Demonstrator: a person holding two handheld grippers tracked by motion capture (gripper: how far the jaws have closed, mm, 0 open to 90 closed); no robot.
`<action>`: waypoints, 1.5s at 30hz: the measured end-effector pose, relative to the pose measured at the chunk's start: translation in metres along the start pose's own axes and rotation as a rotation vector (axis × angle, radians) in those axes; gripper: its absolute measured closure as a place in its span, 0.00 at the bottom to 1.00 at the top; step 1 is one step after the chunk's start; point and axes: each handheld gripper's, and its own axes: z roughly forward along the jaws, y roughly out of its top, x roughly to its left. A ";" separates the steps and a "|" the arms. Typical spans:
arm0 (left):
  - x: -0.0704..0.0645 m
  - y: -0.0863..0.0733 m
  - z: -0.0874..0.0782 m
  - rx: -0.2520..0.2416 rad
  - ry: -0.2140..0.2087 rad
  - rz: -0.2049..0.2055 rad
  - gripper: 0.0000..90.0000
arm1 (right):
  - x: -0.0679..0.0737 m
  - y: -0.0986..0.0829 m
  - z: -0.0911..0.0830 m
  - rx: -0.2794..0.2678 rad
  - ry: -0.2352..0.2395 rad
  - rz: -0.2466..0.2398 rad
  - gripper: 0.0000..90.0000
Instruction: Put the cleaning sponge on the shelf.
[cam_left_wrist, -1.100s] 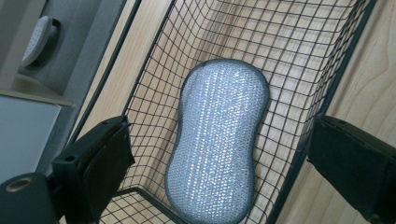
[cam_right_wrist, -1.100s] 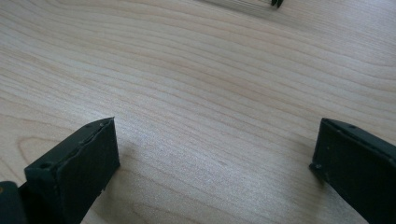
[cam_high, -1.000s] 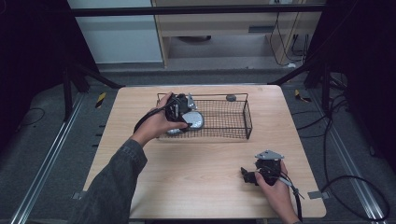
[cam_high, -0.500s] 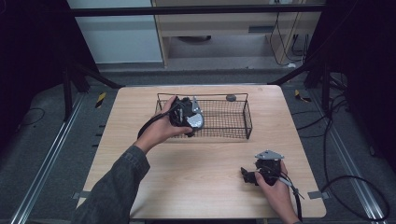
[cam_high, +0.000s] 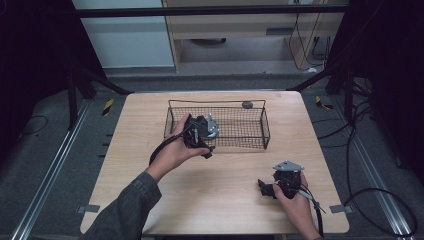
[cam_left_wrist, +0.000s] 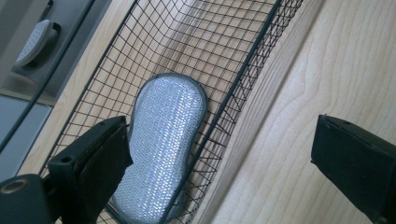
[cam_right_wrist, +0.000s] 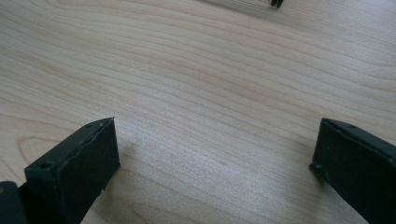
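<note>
Setting: pale wood-grain table (cam_high: 220, 200) on a dark floor with metal rails; cables trail along the right side.
Basket: your black wire-mesh basket (cam_high: 250, 127) stands at the table's far middle, long side facing you.
Pad: the grey-blue, silvery woven scrubbing pad (cam_left_wrist: 163, 140) lies flat on the basket floor, near its left end and close against the near wall.
Left gripper: your left gripper (cam_high: 200, 137) hangs at the basket's near-left rim, jaws wide and holding nothing. In its own view (cam_left_wrist: 224, 158) one jaw sits over the mesh and the other over bare table.
Right gripper: your right gripper (cam_high: 280, 186) rests low near the table's front right, well apart from the basket, jaws wide and empty (cam_right_wrist: 215, 163).
Small object: a dark rounded thing (cam_high: 247, 104) sits just behind the basket's far rim; too small to identify.
Risk, straddle: close now and you would likely clamp the wire wall, not the pad.
Risk, drag: pushing down against the rim could slide or tip the light basket.
Risk, grip: the flat pad offers little edge, so the jaws may skate over it.
</note>
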 end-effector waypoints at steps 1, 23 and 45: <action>-0.002 -0.001 0.000 -0.010 0.001 -0.010 0.04 | 0.000 0.000 0.000 0.000 0.000 0.000 0.01; -0.024 -0.043 -0.019 -0.094 0.027 -0.164 0.05 | 0.000 0.000 0.000 0.000 -0.001 0.000 0.01; -0.026 -0.100 -0.042 -0.114 0.060 -0.319 0.04 | 0.001 0.000 0.000 0.001 -0.002 0.004 0.01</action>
